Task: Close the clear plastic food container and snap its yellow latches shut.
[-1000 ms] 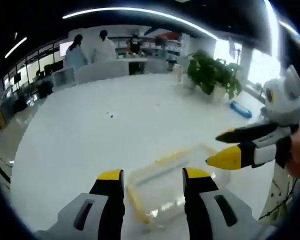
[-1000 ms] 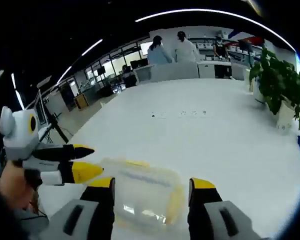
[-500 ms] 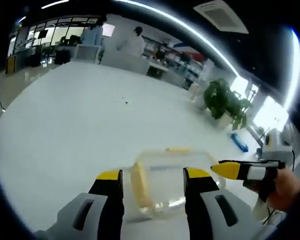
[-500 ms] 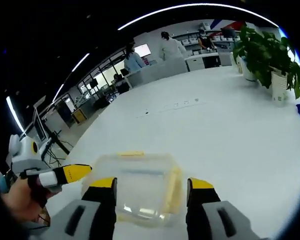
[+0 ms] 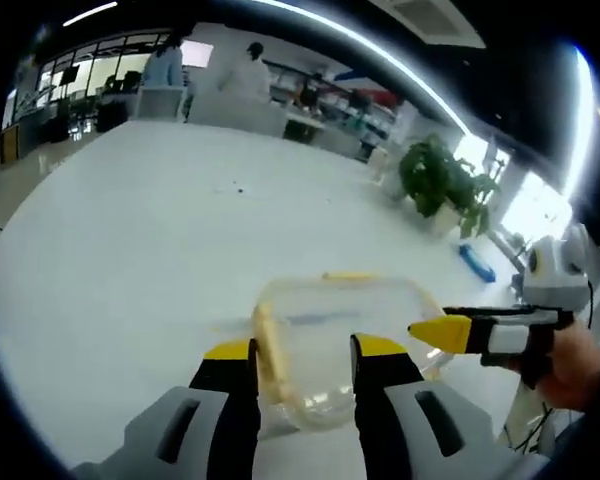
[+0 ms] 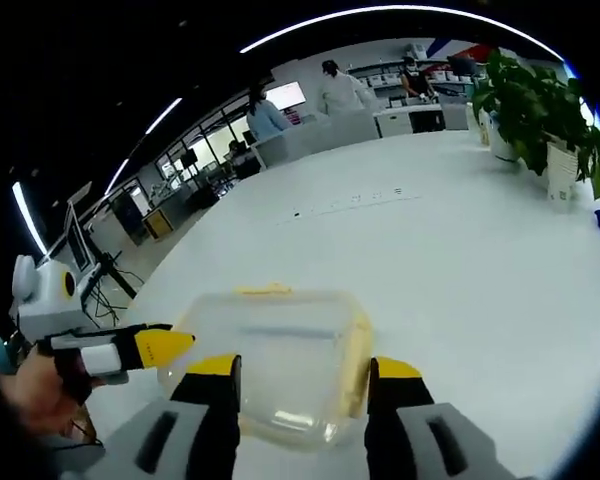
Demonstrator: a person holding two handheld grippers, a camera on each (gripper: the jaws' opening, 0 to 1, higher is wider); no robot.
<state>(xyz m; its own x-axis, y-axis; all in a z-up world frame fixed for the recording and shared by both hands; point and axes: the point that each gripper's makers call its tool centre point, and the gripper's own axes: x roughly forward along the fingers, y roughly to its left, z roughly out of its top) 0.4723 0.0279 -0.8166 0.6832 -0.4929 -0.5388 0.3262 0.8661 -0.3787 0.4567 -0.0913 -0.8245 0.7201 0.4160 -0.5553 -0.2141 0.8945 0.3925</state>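
Big white table, glossy and mostly bare. A clear plastic container with yellow latches sits flat near the close edge. Further back there's a potted plant and a small blue thing lying beside it.

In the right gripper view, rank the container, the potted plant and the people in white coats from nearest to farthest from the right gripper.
1. Clear container, between the right gripper jaws.
2. Potted plant, far right on the table.
3. People in white coats, beyond the table's far end.

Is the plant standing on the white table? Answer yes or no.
Yes, the plant stands in its pot on the far right part of the white table in the right gripper view.
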